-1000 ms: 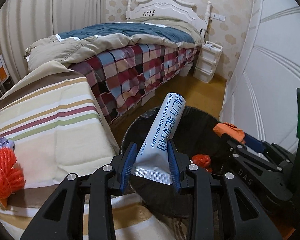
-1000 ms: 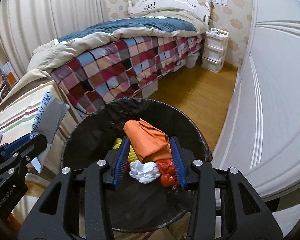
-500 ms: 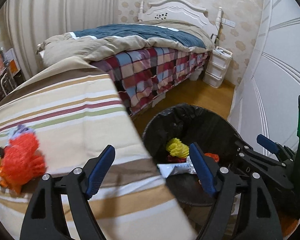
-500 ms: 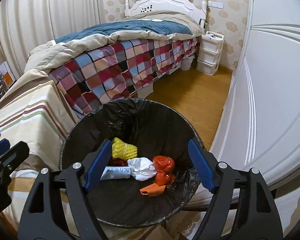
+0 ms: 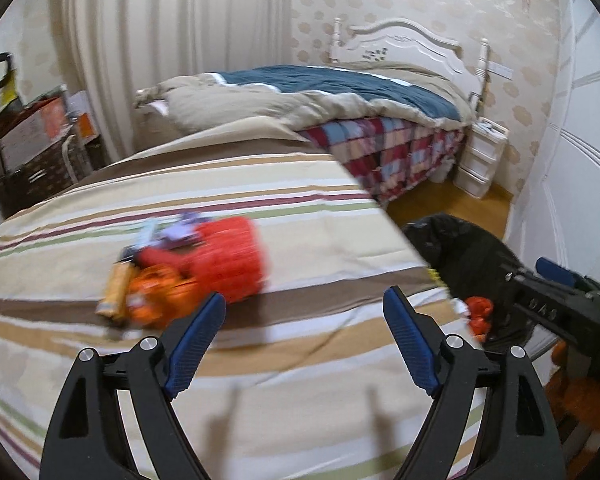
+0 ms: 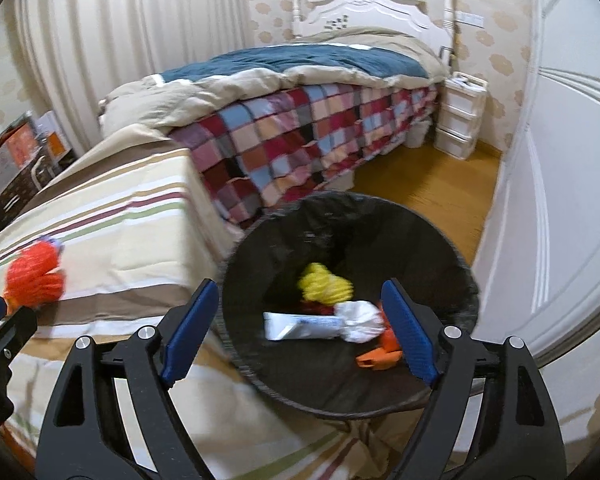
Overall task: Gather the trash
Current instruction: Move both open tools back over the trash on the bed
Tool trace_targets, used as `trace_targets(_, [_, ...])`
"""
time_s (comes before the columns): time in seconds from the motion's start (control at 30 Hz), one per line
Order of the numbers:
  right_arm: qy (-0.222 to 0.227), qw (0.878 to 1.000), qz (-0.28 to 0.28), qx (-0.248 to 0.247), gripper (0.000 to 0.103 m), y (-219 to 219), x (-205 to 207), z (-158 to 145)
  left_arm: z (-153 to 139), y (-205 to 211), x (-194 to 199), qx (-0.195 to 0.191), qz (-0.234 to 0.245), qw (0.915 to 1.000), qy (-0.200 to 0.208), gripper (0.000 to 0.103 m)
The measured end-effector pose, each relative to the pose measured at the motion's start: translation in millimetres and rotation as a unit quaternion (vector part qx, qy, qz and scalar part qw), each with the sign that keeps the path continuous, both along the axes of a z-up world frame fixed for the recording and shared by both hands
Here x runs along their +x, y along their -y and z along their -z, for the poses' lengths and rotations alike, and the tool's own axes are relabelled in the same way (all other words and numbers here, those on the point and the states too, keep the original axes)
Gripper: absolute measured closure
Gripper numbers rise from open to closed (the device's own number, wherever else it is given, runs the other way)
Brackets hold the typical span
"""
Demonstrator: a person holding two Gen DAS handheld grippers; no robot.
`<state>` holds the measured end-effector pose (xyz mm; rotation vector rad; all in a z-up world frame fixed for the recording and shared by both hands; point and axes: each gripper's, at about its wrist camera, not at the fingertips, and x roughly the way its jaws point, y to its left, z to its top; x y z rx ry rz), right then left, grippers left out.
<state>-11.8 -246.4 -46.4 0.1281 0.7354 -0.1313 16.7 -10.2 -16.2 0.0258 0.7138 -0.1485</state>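
Note:
A blurred pile of trash lies on the striped cloth (image 5: 300,400): a red mesh net (image 5: 224,256) and orange wrappers (image 5: 156,296). My left gripper (image 5: 304,300) hovers just in front of the pile, jaws opening, with nothing between them. My right gripper (image 6: 300,288) hangs over the near left rim of the black-lined bin (image 6: 352,208), jaws opening and empty. Inside the bin lie a yellow net (image 6: 326,286), a blue-and-white sachet (image 6: 300,326), crumpled white paper (image 6: 360,320) and an orange wrapper (image 6: 380,356). The red mesh net (image 6: 34,276) shows at far left.
Beyond the striped surface stands a bed with a plaid cover (image 6: 300,132). White drawers (image 6: 458,124) sit beside its headboard. A white wardrobe door (image 6: 560,200) runs along the right, close to the bin. Boxes (image 5: 32,136) are stacked at far left. Wooden floor (image 6: 420,180) lies between.
Both grippers opened: the left let go of the blue-and-white sachet, the right of the orange wrapper, and both now lie in the bin. The left gripper swung left over the striped cloth.

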Motion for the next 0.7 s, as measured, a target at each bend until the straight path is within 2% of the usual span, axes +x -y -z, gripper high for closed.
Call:
trace_targets(0.3, [0.010,0.997,-0.073,-0.003,0.021,-69,3,-17,7,-89,-22,0.005,-0.088,0.9961,-0.007,0.021])
trace_targets(0.53, [0.020,0.991,-0.133,-0.013,0.021,-129,8,-31,12,-162,-28,0.002,-0.167,0.9858,-0.013,0.021])
trace_targets(0.7, [0.025,0.985,-0.171,-0.021,0.020,-169,13,-39,11,-195,-31,0.002,-0.204,0.9790,-0.010,0.021])
